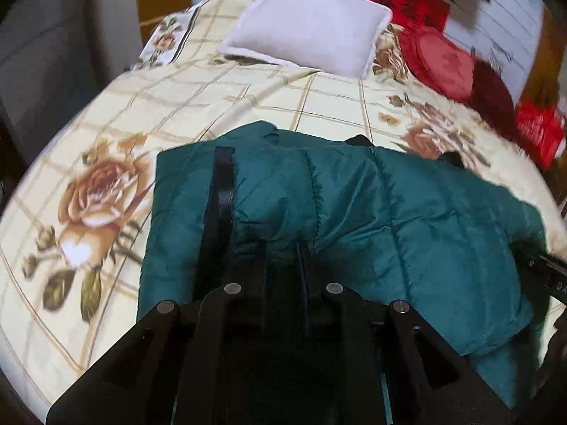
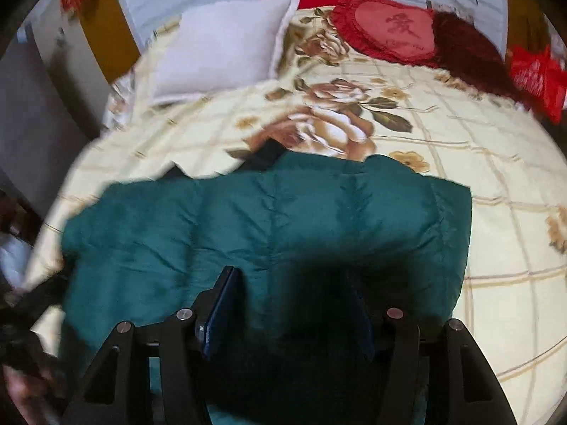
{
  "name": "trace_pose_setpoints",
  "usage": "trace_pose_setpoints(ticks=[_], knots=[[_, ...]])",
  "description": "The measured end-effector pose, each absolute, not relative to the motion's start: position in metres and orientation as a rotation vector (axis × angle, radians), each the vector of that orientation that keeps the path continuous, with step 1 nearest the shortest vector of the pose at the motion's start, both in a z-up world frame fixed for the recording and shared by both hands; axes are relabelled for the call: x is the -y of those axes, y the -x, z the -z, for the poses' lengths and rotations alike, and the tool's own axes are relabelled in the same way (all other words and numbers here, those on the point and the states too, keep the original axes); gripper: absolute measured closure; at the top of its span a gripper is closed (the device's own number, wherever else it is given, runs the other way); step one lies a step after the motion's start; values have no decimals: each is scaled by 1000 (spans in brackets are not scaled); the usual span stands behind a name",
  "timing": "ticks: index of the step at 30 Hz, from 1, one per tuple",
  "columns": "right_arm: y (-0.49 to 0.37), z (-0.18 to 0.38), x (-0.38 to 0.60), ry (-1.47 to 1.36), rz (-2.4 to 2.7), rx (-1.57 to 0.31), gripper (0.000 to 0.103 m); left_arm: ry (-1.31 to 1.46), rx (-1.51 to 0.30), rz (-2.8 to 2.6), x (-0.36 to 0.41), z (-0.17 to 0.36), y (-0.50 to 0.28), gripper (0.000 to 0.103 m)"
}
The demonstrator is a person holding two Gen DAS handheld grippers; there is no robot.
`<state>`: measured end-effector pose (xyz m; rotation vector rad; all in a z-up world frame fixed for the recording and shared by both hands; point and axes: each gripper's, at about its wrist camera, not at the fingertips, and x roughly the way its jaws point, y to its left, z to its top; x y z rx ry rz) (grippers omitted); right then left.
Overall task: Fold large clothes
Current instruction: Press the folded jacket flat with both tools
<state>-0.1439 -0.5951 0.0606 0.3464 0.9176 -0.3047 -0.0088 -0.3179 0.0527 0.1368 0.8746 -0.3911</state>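
Observation:
A dark teal padded jacket (image 1: pixel 389 212) lies spread across a bed, its quilted panels facing up. My left gripper (image 1: pixel 283 248) is shut with its fingers close together, and a bulging fold of the jacket is pinched at their tips. A black strip (image 1: pixel 221 184) runs down the jacket's left part. In the right wrist view the jacket (image 2: pixel 283 219) fills the near middle. My right gripper (image 2: pixel 292 304) stands about half wide, with thick, shadowed jacket padding filling the gap between its fingers. The other gripper (image 1: pixel 545 265) shows at the jacket's right edge.
The bed (image 1: pixel 248 106) wears a cream sheet (image 2: pixel 496 177) with brown roses. At its far end lie a white pillow (image 1: pixel 308 24), a red heart cushion (image 1: pixel 443 60) and a dark red fluffy cushion (image 1: pixel 492 95). A hand (image 2: pixel 21 389) shows at the lower left.

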Motion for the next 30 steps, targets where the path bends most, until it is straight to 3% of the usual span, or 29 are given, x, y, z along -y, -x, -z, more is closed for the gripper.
trace_pose_setpoints(ticks=[5, 13, 19, 30], knots=[[142, -63, 599, -346, 321, -959, 45, -144, -875, 388, 318, -46, 7, 89], [149, -110, 541, -328, 187, -844, 44, -133, -873, 401, 316, -44, 7, 89], [125, -69, 506, -219, 187, -949, 41, -96, -895, 413, 313, -43, 3, 89], [161, -92, 556, -343, 245, -873, 39, -104, -884, 415, 314, -40, 2, 89]])
